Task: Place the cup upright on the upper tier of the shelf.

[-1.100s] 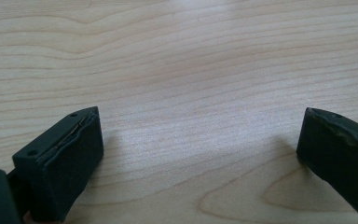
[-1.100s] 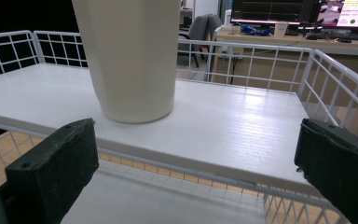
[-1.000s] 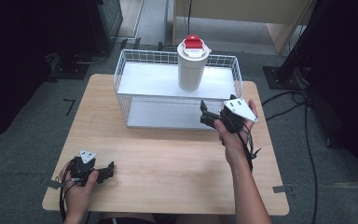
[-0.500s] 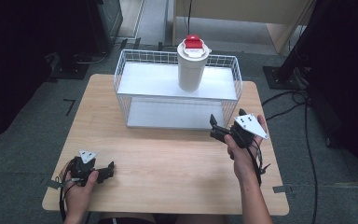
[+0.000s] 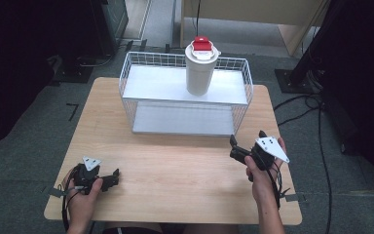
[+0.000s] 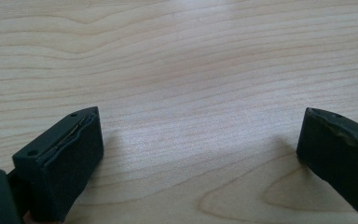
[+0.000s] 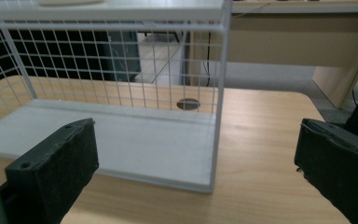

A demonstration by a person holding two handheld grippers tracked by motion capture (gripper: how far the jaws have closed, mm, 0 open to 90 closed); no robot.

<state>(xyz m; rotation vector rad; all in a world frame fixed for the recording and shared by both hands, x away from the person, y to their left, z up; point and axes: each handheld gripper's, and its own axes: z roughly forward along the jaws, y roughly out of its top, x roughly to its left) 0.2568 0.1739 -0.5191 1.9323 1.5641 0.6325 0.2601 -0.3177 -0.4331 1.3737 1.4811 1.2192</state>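
Both grippers — left gripper [image 5: 113, 176] lower left, right gripper [image 5: 233, 146] right of centre — I'm holding wide, gripping nothing, near the wire rack [image 5: 126, 78].

Left claw [image 5: 112, 177] and right claw [image 5: 233, 147] gape, empty.

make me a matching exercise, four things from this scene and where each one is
Things:
1. white cylindrical container with a red cap
2. white wire rack
3. left gripper
4. right gripper

Places:
A. near left corner of the wooden table
B. far middle of the table
C. on the rack's upper shelf
D. off the rack's near right corner

Pairs: 1-C, 2-B, 3-A, 4-D
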